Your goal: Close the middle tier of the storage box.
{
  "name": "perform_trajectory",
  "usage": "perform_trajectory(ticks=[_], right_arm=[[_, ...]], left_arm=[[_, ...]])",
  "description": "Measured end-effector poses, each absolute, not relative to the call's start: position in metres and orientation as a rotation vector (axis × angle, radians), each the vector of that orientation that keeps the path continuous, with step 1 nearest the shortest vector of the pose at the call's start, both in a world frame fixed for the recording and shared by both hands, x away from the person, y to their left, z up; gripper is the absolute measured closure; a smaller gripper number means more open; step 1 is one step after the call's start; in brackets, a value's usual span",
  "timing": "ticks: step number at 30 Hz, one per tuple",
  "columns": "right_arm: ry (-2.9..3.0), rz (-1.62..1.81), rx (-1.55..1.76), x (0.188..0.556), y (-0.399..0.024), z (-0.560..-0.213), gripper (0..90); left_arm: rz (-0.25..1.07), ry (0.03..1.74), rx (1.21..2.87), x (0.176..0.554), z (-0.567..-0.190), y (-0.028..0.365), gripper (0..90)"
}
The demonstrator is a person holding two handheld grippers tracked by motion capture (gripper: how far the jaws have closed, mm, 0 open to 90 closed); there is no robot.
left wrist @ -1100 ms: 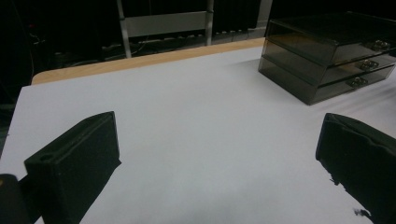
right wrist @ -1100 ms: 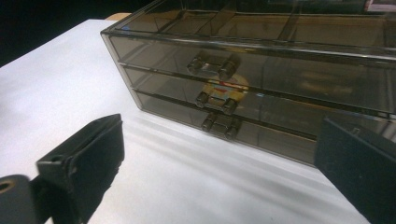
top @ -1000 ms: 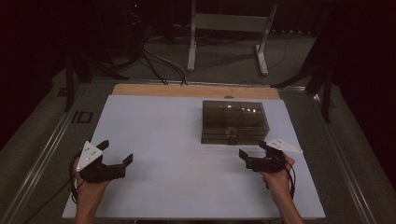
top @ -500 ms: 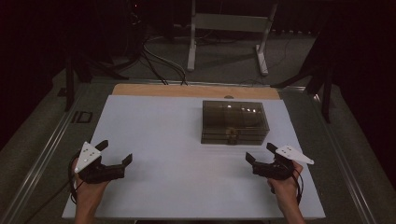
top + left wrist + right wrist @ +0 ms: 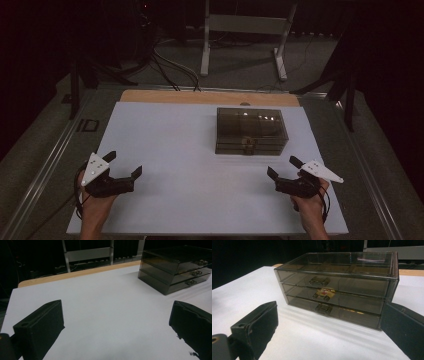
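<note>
While both hands rest near the lower edge of the high view, the smoky transparent drawer box [image 5: 251, 131] sits right of centre in the upper half of the frame, on the white table [image 5: 175, 145]. All three of its drawers are closed, their fronts facing the person.

At lower left of the high view, the left gripper [image 5: 121, 165] hovers low over the white surface with its jaws spread wide and nothing between them. A hand [image 5: 96, 202] holds it from below, and the grey three-cornered plate [image 5: 95, 168] sits on top. It is well apart from the box. In the left gripper view the two black jaws stand at the far lower left and lower right of the frame, bare table between them, and the drawer box [image 5: 175, 267] appears in the upper right corner.

At lower right of the high view, the right gripper [image 5: 283, 167] also has its jaws wide and holds nothing. It lies near the box, below its right front corner, but not touching it. In the right gripper view the drawer box [image 5: 339, 287] takes up the middle and upper part of the frame, with three small metal handles [image 5: 322, 295] stacked one above another on the drawer fronts. Something small, pale yellow with a red mark, shows behind the middle handle; what it is cannot be told. A strip of wooden board [image 5: 210, 97] runs along the table's far edge.
</note>
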State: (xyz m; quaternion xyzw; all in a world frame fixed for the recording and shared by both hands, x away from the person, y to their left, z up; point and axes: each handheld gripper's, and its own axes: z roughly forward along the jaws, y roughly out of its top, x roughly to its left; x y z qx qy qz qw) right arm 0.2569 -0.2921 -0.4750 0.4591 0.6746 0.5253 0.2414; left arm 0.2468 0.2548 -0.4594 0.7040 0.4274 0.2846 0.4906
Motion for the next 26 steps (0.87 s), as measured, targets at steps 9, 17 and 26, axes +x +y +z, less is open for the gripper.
perform_trajectory(ticks=[9,17,26], right_arm=[[1.842,1.450,1.236,0.257,-0.291,-0.478,1.4],[1.838,1.453,1.200,0.256,-0.291,-0.478,1.4],[1.827,1.452,1.211,0.254,-0.296,-0.478,1.4]], left_arm=[[0.692,1.035,1.709,0.245,-0.463,0.253,0.9],[0.682,1.030,1.732,0.246,-0.468,0.247,0.9],[0.680,1.040,1.744,0.247,-0.471,0.245,0.9]])
